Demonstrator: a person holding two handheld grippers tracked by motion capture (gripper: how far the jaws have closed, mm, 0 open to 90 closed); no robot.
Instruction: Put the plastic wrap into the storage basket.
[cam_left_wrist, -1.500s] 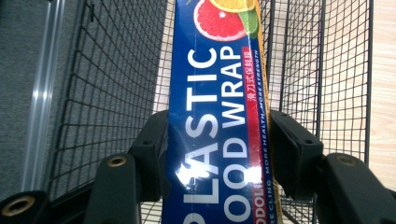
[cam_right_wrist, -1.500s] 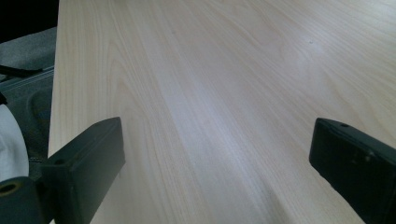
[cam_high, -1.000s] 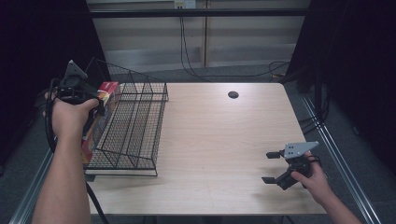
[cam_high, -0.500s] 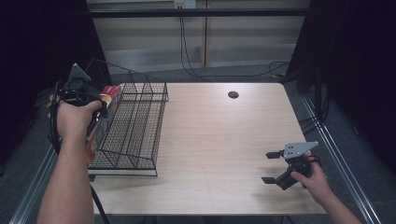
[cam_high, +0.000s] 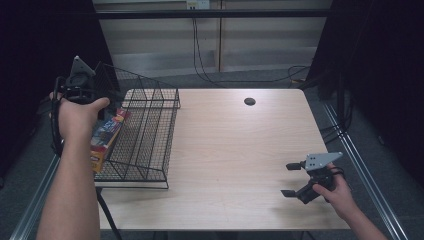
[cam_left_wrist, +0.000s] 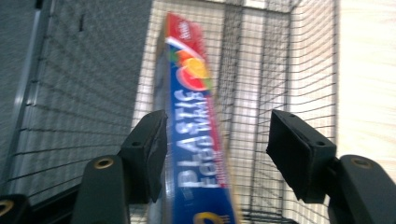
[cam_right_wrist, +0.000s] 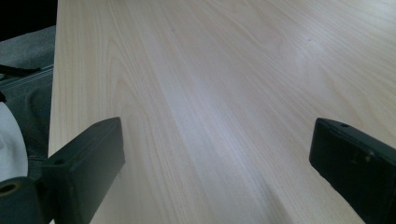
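The left tool stands with its jaws apart, a gap showing on the right of the plastic wrap box, so it looks let go. The box leans in the wire basket at the bench's left edge. The right tool waits wide open and empty. Placing looks about done; only pulling away remains.

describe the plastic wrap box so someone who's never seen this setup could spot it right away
Start at the black wire basket on the left end of the wooden table. Against its left side lies a long, narrow box, reaching towards the person, under the left gripper, whose jaws stand open around it. It is the one colourful item here: blue face, white "PLASTIC FOOD WRAP" lettering, red end with fruit art.
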